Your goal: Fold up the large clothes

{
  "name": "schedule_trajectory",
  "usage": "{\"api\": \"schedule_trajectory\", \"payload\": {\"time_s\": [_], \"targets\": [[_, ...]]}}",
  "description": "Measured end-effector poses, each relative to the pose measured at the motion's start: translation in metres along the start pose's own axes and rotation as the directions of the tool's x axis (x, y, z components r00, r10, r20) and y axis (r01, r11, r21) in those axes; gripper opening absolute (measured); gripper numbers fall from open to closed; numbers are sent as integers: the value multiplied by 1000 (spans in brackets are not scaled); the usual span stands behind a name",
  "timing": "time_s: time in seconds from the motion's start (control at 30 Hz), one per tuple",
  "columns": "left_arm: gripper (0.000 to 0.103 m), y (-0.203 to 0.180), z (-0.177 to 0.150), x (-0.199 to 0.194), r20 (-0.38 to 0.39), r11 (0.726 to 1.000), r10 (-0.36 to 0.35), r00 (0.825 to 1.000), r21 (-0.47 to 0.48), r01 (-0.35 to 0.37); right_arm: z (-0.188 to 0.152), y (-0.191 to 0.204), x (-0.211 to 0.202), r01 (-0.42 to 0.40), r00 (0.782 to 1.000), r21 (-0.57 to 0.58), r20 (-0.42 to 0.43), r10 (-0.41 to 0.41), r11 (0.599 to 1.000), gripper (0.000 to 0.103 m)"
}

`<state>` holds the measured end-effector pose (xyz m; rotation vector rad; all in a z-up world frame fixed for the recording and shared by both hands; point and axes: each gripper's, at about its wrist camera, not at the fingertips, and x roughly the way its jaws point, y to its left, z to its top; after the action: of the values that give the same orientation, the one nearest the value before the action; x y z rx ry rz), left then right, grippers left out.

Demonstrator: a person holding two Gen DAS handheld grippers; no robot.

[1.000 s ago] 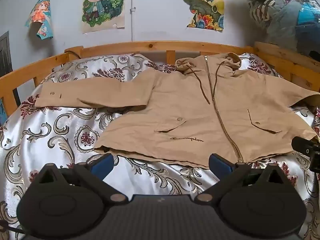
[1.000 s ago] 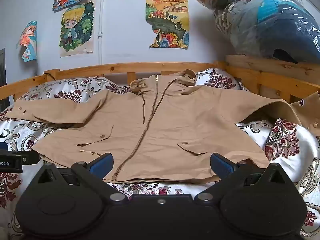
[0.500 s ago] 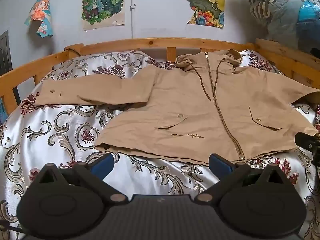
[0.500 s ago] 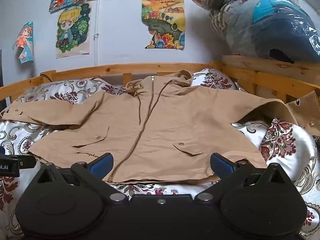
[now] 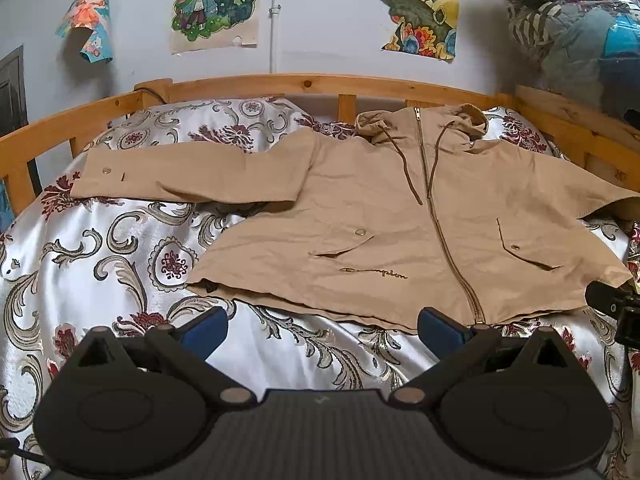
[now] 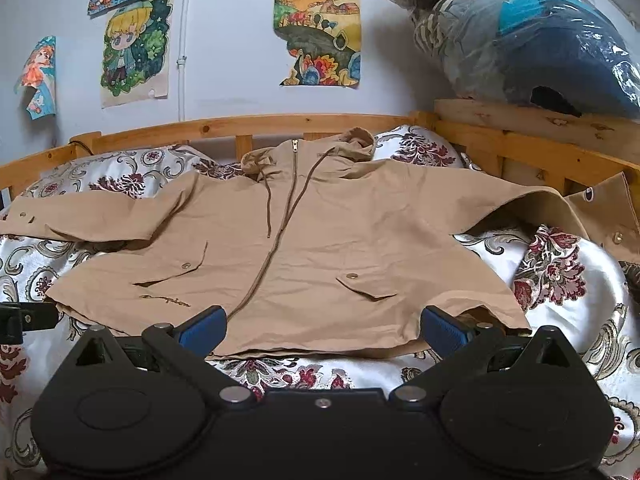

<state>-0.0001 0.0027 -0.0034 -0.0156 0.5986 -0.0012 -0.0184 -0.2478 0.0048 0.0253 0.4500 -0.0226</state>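
Observation:
A tan hooded zip jacket (image 5: pixel 400 216) lies spread front-up on the bed, hood toward the headboard. One sleeve (image 5: pixel 184 176) stretches flat to the left; the other sleeve (image 6: pixel 600 212) drapes over the right bed rail. My left gripper (image 5: pixel 322 326) hovers open just short of the jacket's hem, nothing between its blue pads. My right gripper (image 6: pixel 323 326) is open too, its pads over the hem (image 6: pixel 320 350) near the zipper's lower end. A part of the right gripper (image 5: pixel 612 308) shows at the left wrist view's right edge.
A white satin bedspread (image 5: pixel 100 260) with floral print covers the bed. A wooden bed frame (image 5: pixel 320 84) rings it at the back and sides. Plastic-wrapped bundles of bedding (image 6: pixel 520 36) sit on the right ledge. Posters (image 5: pixel 216 0) hang on the wall.
Both views have tilted slightly, so the jacket sits a little lower and nearer in frame. Both grippers stay open and the jacket has not moved.

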Motion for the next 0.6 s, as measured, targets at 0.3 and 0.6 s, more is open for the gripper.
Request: {"api": "schedule_trajectory", "payload": {"time_s": [0.3, 0.6], "targets": [[102, -2, 0, -1, -1, 1000, -9, 1000, -9, 9, 1, -1, 0, 25, 1000, 8, -1, -25, 1000, 102], [102, -3, -1, -2, -1, 1000, -9, 1000, -8, 9, 0, -3, 0, 34, 999, 24, -16, -33, 999, 102]]}}
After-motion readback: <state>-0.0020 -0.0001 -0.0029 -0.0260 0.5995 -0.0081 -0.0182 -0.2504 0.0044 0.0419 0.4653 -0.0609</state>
